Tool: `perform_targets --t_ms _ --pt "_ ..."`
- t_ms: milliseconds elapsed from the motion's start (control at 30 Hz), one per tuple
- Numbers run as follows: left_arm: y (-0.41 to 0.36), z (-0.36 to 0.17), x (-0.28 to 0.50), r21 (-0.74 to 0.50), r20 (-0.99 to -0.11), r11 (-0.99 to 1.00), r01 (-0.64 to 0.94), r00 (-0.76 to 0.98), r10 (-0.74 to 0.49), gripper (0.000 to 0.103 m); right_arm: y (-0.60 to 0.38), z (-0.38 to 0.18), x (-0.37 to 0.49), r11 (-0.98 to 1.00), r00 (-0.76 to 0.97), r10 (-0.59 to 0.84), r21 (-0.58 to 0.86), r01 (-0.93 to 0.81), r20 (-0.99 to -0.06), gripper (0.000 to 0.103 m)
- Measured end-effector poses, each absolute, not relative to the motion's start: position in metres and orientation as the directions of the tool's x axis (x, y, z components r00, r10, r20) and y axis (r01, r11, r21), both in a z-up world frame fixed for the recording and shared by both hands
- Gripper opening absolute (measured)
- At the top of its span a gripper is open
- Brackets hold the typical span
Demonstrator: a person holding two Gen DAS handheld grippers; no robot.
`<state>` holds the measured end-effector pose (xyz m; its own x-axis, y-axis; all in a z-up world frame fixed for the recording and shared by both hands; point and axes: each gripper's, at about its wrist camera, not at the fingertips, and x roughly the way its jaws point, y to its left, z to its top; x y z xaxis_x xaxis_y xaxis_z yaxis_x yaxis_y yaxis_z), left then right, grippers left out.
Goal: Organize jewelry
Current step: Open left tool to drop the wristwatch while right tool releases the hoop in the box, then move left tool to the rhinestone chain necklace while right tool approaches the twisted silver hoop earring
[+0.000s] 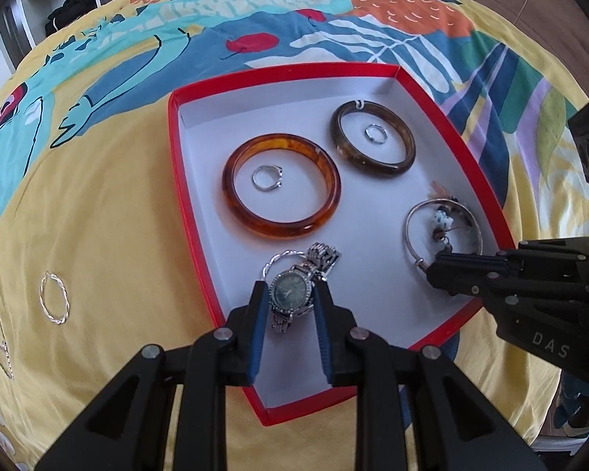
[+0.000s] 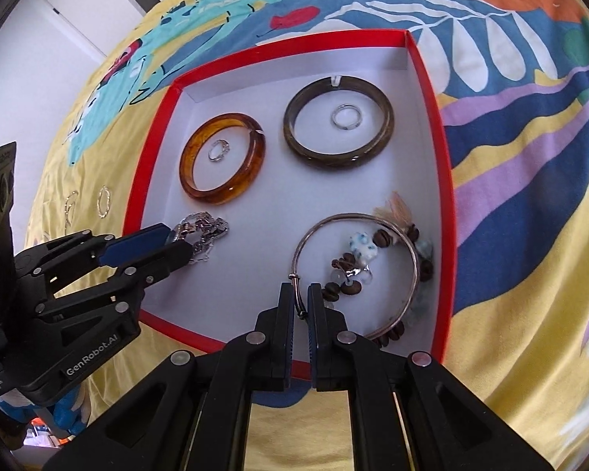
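Gripping the watch (image 1: 288,294), my left claw (image 1: 288,306) lowers it into the red box (image 1: 333,68); my right claw (image 2: 301,306) pinches the silver bangle (image 2: 373,219) to seat it.

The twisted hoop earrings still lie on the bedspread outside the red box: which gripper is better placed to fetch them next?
Probably the left gripper. The hoop earrings lie on its side of the red box, though it must first release the watch. The right gripper, shut on the silver bangle, works at the opposite side.
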<state>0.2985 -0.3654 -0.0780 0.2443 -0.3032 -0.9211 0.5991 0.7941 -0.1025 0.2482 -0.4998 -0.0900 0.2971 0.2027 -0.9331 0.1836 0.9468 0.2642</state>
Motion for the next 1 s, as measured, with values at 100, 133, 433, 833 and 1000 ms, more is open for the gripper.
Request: perform_targets --t_ms 100,133,433,833,1000 --pt "-0.363 -0.075 0.297 -0.11 -0.92 0.794 0.597 0.241 -0.308 0.022 -0.501 -0.09 0.247 0.946 0.294 0.192 0.256 0.198 -0.936 0.013" --pt "-0.363 -0.073 0.296 -0.107 -0.92 0.794 0.599 0.244 -0.308 0.022 -0.502 -0.09 0.246 0.946 0.295 0.189 0.255 0.203 -0.937 0.016" --pt "-0.35 -0.037 0.298 -0.154 -0.891 0.801 0.578 0.269 -0.365 0.027 -0.505 -0.073 0.235 0.948 0.324 0.149 0.228 0.221 -0.934 0.035" --pt "-0.307 0.018 0.292 -0.129 -0.875 0.846 0.517 0.341 -0.342 0.028 -0.491 -0.027 0.219 0.946 0.392 0.088 0.2 0.255 -0.916 0.052" --pt "-0.271 0.04 0.289 -0.084 -0.876 0.884 0.459 0.389 -0.286 0.034 -0.471 -0.004 0.22 0.951 0.415 0.082 0.196 0.238 -0.906 0.056"
